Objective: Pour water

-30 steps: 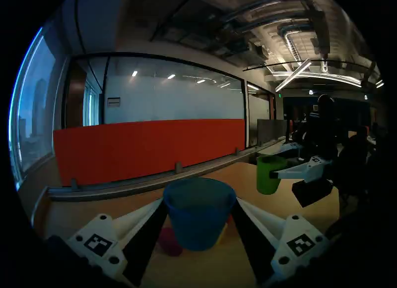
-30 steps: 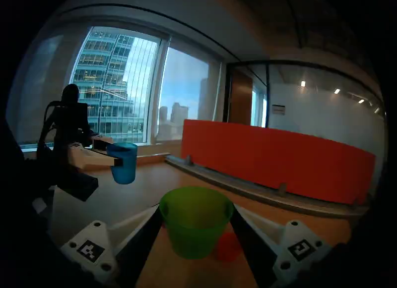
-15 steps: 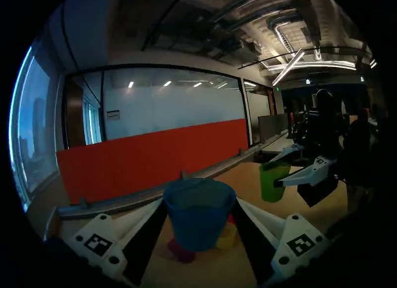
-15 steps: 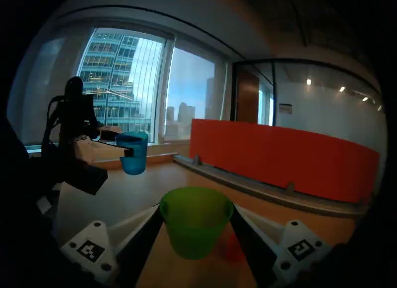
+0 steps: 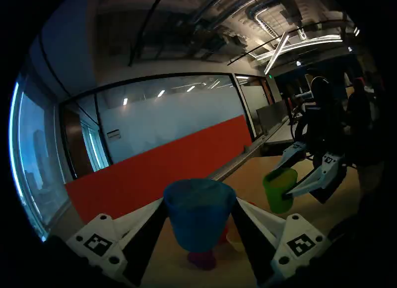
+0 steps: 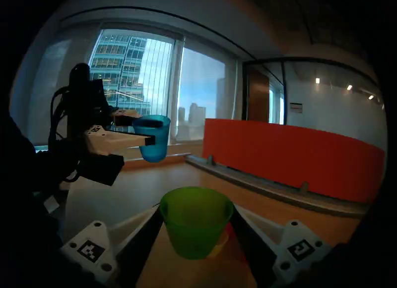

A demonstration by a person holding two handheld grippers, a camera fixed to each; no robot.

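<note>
We find the left gripper (image 5: 199,204) closed to a cup's width, with the blue cup (image 5: 199,216) clamped between its two fingers, rim up and near its camera. Whether the cup holds water we cannot tell; its inside is dim. The right gripper (image 6: 196,208) is set the same way, both fingers pressing on the flanks of the green cup (image 6: 196,223), whose open mouth looks empty as far as the rim lets us see. In the right gripper view the blue cup hangs up and to the left of the right jaws, farther off and well apart from the green cup, above the level of its rim. In the left gripper view the green cup sits to the right of the left jaws and farther off. Beneath both pairs of jaws lies the wooden table (image 6: 149,186). Small cups stand on it: a magenta one (image 5: 202,259) directly under the blue cup, with a yellow one (image 5: 236,244) just to its right. An orange partition (image 6: 297,154) runs along the far side of the table, beyond both jaws; its top edge slants across the left gripper view. A window (image 6: 198,94) with towers lies behind the blue cup in the right gripper view.
</note>
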